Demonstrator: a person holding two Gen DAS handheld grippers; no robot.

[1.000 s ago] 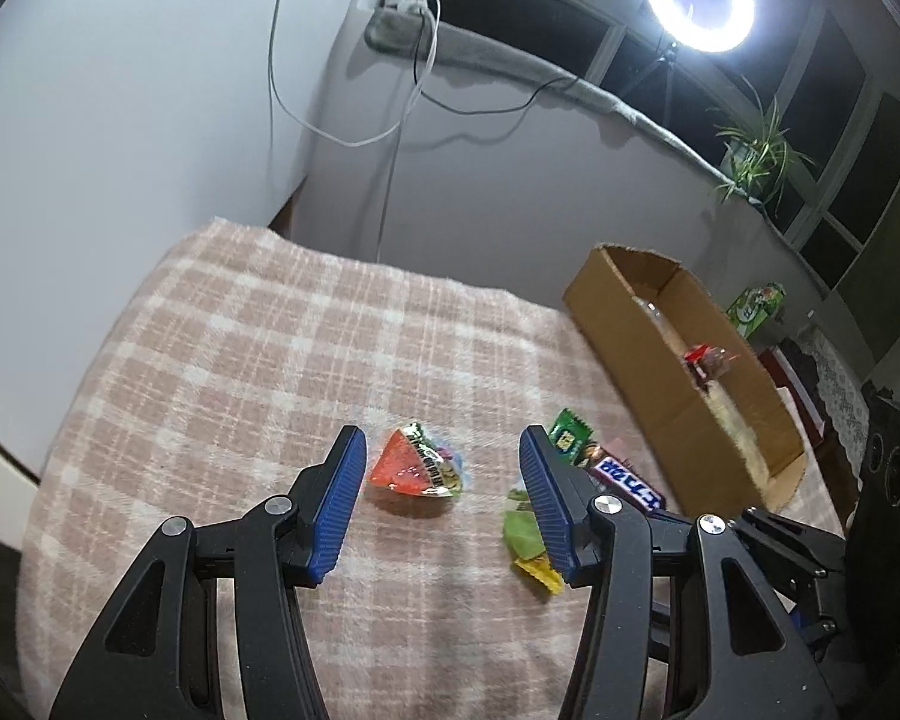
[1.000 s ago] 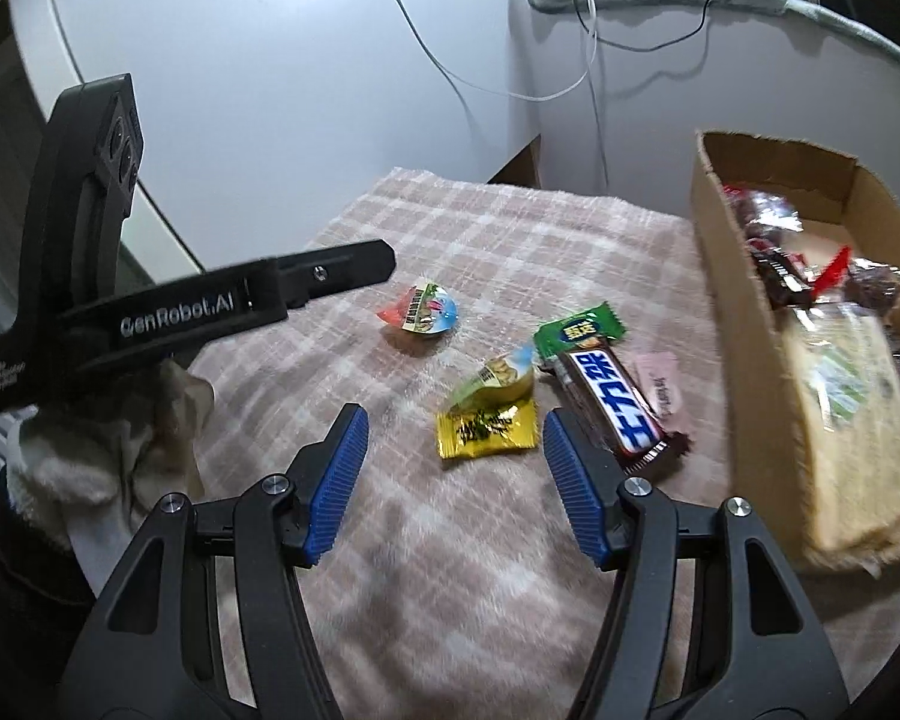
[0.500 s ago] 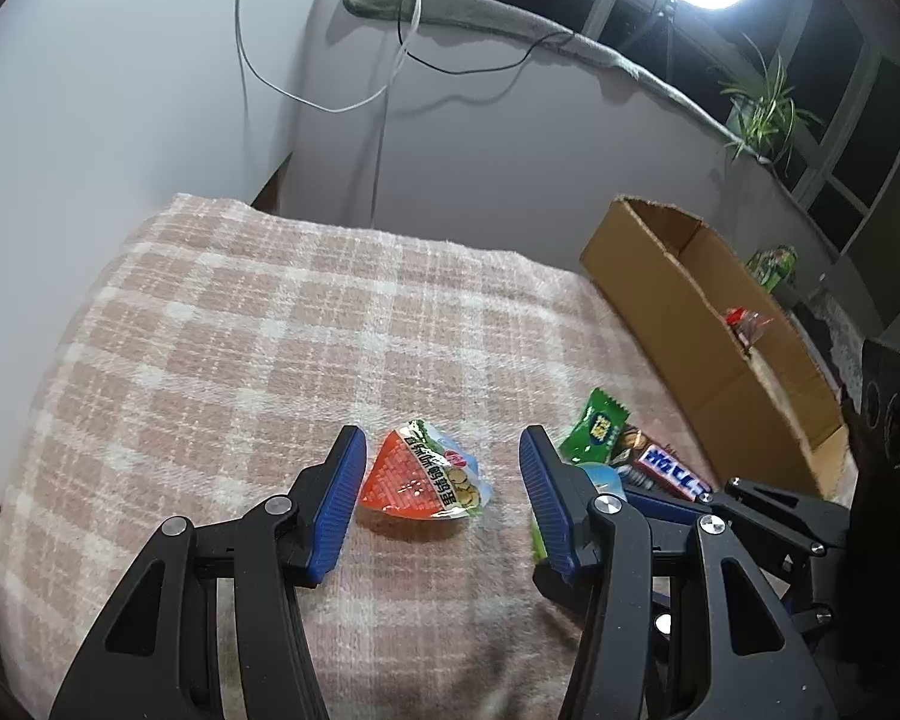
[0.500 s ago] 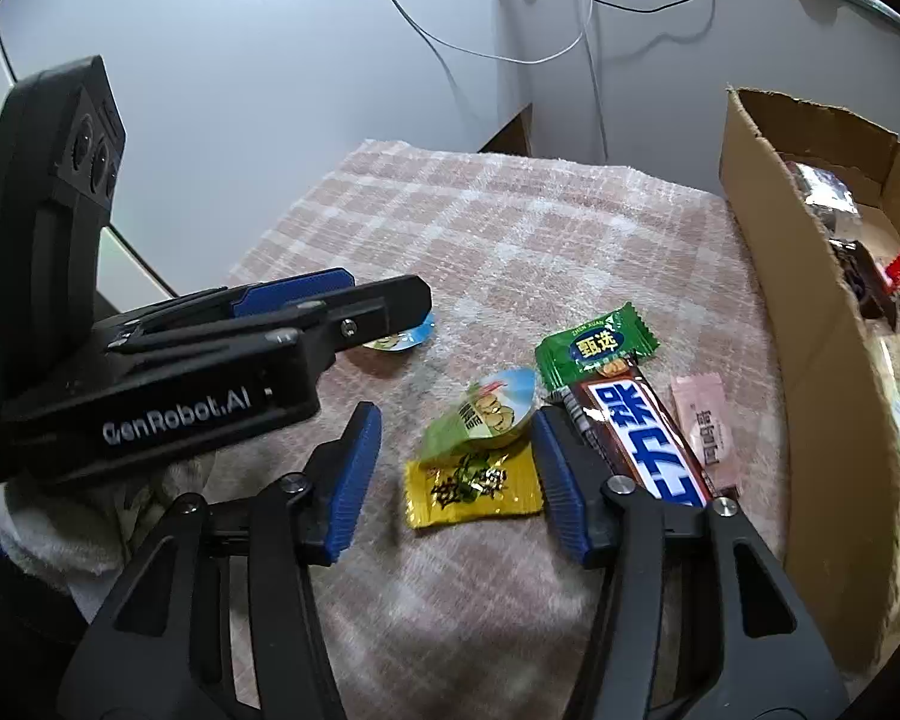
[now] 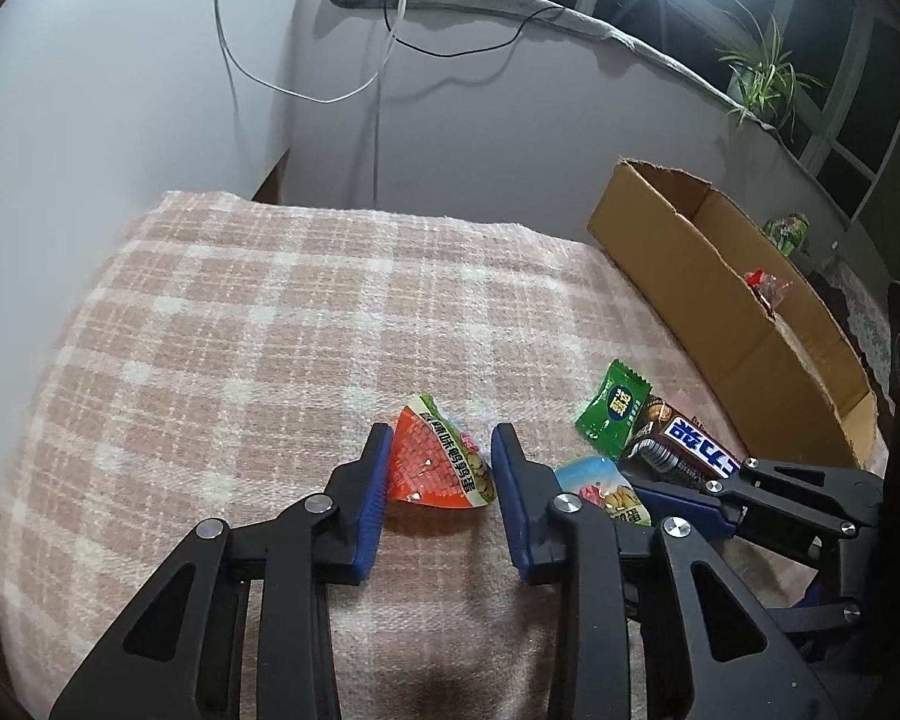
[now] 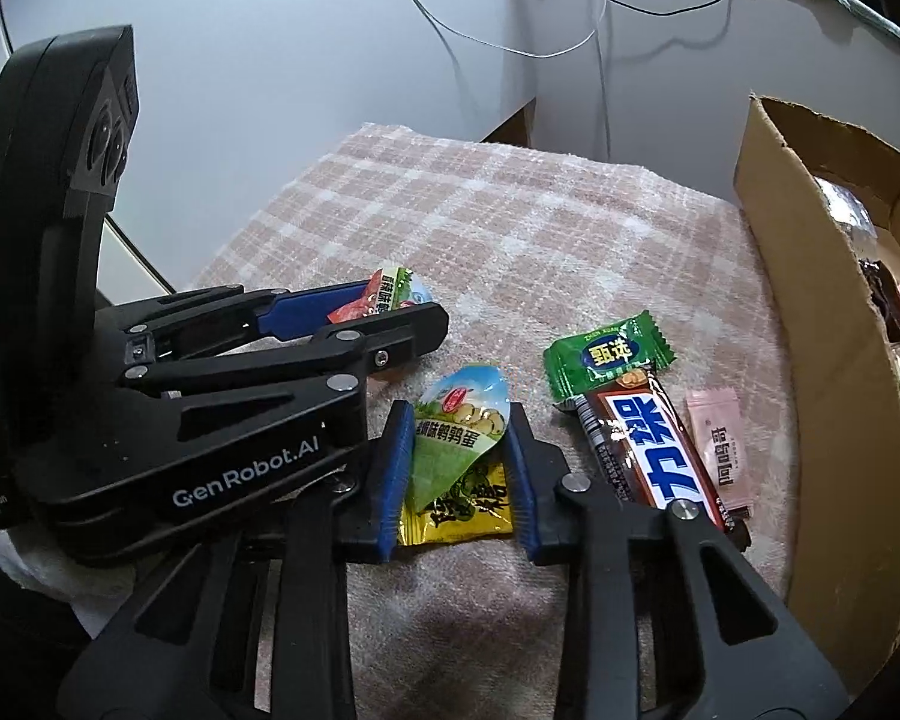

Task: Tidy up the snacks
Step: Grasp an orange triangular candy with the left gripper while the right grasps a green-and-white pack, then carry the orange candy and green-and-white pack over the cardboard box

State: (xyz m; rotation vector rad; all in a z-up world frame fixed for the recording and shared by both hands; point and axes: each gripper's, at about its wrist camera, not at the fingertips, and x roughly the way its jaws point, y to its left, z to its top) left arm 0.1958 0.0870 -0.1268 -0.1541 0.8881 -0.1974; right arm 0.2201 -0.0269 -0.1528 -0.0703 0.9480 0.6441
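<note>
My left gripper (image 5: 438, 441) is down on the checked cloth with its blue jaws around an orange-red triangular snack packet (image 5: 435, 465); the jaws touch its edges, partly closed. My right gripper (image 6: 457, 420) straddles a light green snack packet (image 6: 459, 429) that lies on a yellow packet (image 6: 459, 513); its jaws sit at the green packet's sides. The left gripper also shows in the right wrist view (image 6: 390, 315). A green candy (image 6: 606, 354), a brown-and-blue chocolate bar (image 6: 654, 456) and a pink sachet (image 6: 720, 450) lie to the right.
An open cardboard box (image 5: 720, 312) holding several snacks stands at the cloth's right edge, also in the right wrist view (image 6: 822, 360). White cables hang on the wall behind. A plant (image 5: 762, 78) sits on the window ledge.
Both grippers came down and forward to the cloth. Each pair of jaws narrowed, the left around the orange packet, the right around the green packet.
</note>
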